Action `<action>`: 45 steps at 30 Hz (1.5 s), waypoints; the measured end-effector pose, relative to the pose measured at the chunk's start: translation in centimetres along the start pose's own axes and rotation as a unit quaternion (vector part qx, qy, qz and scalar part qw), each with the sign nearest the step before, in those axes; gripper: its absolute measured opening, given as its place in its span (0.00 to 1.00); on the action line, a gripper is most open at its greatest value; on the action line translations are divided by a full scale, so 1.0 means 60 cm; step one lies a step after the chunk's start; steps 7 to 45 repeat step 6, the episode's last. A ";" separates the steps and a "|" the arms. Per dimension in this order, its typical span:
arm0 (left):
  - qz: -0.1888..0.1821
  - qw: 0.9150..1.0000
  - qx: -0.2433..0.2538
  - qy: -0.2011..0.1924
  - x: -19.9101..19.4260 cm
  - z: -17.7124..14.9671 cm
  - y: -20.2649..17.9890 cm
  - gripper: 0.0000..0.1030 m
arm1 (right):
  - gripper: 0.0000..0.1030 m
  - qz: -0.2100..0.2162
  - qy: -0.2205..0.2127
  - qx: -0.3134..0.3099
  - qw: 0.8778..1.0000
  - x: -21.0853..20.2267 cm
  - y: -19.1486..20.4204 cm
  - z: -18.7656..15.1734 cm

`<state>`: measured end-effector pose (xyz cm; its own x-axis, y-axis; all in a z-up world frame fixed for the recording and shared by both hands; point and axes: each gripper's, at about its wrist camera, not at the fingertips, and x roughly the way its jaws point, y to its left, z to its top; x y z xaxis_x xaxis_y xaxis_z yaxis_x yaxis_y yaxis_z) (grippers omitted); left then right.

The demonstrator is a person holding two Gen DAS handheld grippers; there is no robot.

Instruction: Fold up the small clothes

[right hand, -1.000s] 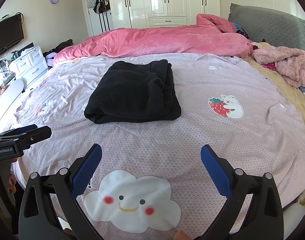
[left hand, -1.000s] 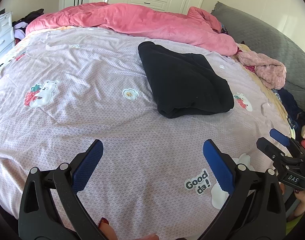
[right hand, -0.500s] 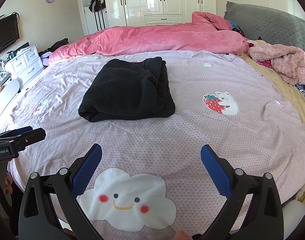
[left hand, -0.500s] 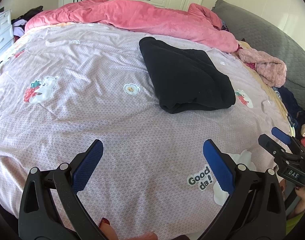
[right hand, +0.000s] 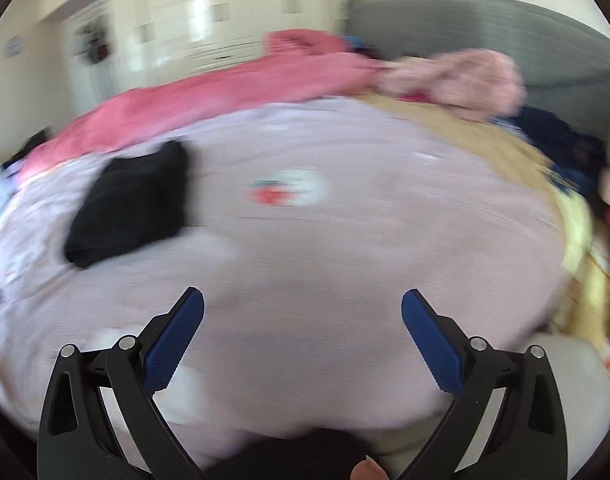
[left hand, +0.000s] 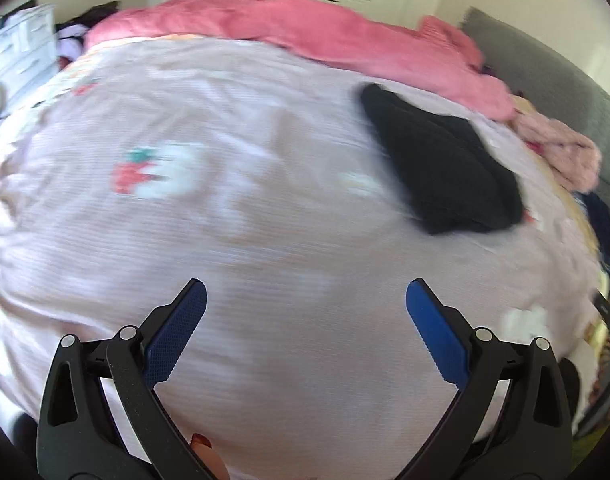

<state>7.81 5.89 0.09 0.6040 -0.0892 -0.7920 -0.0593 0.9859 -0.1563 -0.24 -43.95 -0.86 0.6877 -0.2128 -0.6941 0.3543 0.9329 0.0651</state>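
Observation:
A folded black garment (left hand: 445, 164) lies on the pale pink bedspread (left hand: 265, 220), to the right in the left wrist view and to the left in the right wrist view (right hand: 133, 204). Both views are motion-blurred. My left gripper (left hand: 305, 304) is open and empty above the near part of the bed, well short of the garment. My right gripper (right hand: 303, 312) is open and empty, also over the near bed edge, with the garment far to its upper left.
A pink duvet (left hand: 305, 36) is bunched along the far side of the bed. A fluffy pink garment (right hand: 465, 80) and dark clothes (right hand: 561, 140) lie by the grey headboard (right hand: 505, 24). White drawers (left hand: 17, 48) stand at the left.
Both cameras have swung fast: the left view turned left, so the black garment slid right. The right view turned right, so the garment slid left. Both grippers stay open.

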 end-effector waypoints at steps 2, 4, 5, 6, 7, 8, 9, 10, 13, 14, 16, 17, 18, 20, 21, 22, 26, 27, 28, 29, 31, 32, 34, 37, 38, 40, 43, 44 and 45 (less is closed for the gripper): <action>0.034 0.999 -0.017 0.005 0.001 0.016 0.072 0.91 | 0.96 -0.067 0.007 0.044 0.997 0.006 -0.082 -0.019; 0.082 0.996 -0.032 0.000 0.002 0.036 0.146 0.91 | 0.96 -0.165 0.016 0.099 0.981 0.008 -0.188 -0.049; 0.111 0.993 -0.041 -0.002 0.002 0.047 0.189 0.91 | 0.96 -0.198 0.020 0.114 0.973 0.008 -0.223 -0.061; 0.130 0.990 -0.050 -0.003 0.002 0.056 0.222 0.91 | 0.96 -0.239 0.033 0.142 0.960 0.009 -0.274 -0.079; 0.130 0.990 -0.050 -0.003 0.002 0.056 0.222 0.91 | 0.96 -0.239 0.033 0.142 0.960 0.009 -0.274 -0.079; 0.130 0.990 -0.050 -0.003 0.002 0.056 0.222 0.91 | 0.96 -0.239 0.033 0.142 0.960 0.009 -0.274 -0.079; 0.130 0.990 -0.050 -0.003 0.002 0.056 0.222 0.91 | 0.96 -0.239 0.033 0.142 0.960 0.009 -0.274 -0.079; 0.130 0.990 -0.050 -0.003 0.002 0.056 0.222 0.91 | 0.96 -0.239 0.033 0.142 0.960 0.009 -0.274 -0.079; 0.130 0.990 -0.050 -0.003 0.002 0.056 0.222 0.91 | 0.96 -0.239 0.033 0.142 0.960 0.009 -0.274 -0.079; 0.130 0.990 -0.050 -0.003 0.002 0.056 0.222 0.91 | 0.96 -0.239 0.033 0.142 0.960 0.009 -0.274 -0.079; 0.130 0.990 -0.050 -0.003 0.002 0.056 0.222 0.91 | 0.96 -0.239 0.033 0.142 0.960 0.009 -0.274 -0.079; 0.130 0.990 -0.050 -0.003 0.002 0.056 0.222 0.91 | 0.96 -0.239 0.033 0.142 0.960 0.009 -0.274 -0.079; 0.130 0.990 -0.050 -0.003 0.002 0.056 0.222 0.91 | 0.96 -0.239 0.033 0.142 0.960 0.009 -0.274 -0.079; 0.130 0.990 -0.050 -0.003 0.002 0.056 0.222 0.91 | 0.96 -0.239 0.033 0.142 0.960 0.009 -0.274 -0.079; 0.130 0.990 -0.050 -0.003 0.002 0.056 0.222 0.91 | 0.96 -0.239 0.033 0.142 0.960 0.009 -0.274 -0.079; 0.130 0.990 -0.050 -0.003 0.002 0.056 0.222 0.91 | 0.96 -0.239 0.033 0.142 0.960 0.009 -0.274 -0.079; 0.130 0.990 -0.050 -0.003 0.002 0.056 0.222 0.91 | 0.96 -0.239 0.033 0.142 0.960 0.009 -0.274 -0.079; 0.130 0.990 -0.050 -0.003 0.002 0.056 0.222 0.91 | 0.96 -0.239 0.033 0.142 0.960 0.009 -0.274 -0.079; 0.130 0.990 -0.050 -0.003 0.002 0.056 0.222 0.91 | 0.96 -0.239 0.033 0.142 0.960 0.009 -0.274 -0.079; 0.130 0.990 -0.050 -0.003 0.002 0.056 0.222 0.91 | 0.96 -0.239 0.033 0.142 0.960 0.009 -0.274 -0.079; 0.130 0.990 -0.050 -0.003 0.002 0.056 0.222 0.91 | 0.96 -0.239 0.033 0.142 0.960 0.009 -0.274 -0.079; 0.130 0.990 -0.050 -0.003 0.002 0.056 0.222 0.91 | 0.96 -0.239 0.033 0.142 0.960 0.009 -0.274 -0.079; 0.130 0.990 -0.050 -0.003 0.002 0.056 0.222 0.91 | 0.96 -0.239 0.033 0.142 0.960 0.009 -0.274 -0.079; 0.130 0.990 -0.050 -0.003 0.002 0.056 0.222 0.91 | 0.96 -0.239 0.033 0.142 0.960 0.009 -0.274 -0.079; 0.130 0.990 -0.050 -0.003 0.002 0.056 0.222 0.91 | 0.96 -0.239 0.033 0.142 0.960 0.009 -0.274 -0.079; 0.130 0.990 -0.050 -0.003 0.002 0.056 0.222 0.91 | 0.96 -0.239 0.033 0.142 0.960 0.009 -0.274 -0.079; 0.130 0.990 -0.050 -0.003 0.002 0.056 0.222 0.91 | 0.96 -0.239 0.033 0.142 0.960 0.009 -0.274 -0.079; 0.130 0.990 -0.050 -0.003 0.002 0.056 0.222 0.91 | 0.96 -0.239 0.033 0.142 0.960 0.009 -0.274 -0.079; 0.130 0.990 -0.050 -0.003 0.002 0.056 0.222 0.91 | 0.96 -0.239 0.033 0.142 0.960 0.009 -0.274 -0.079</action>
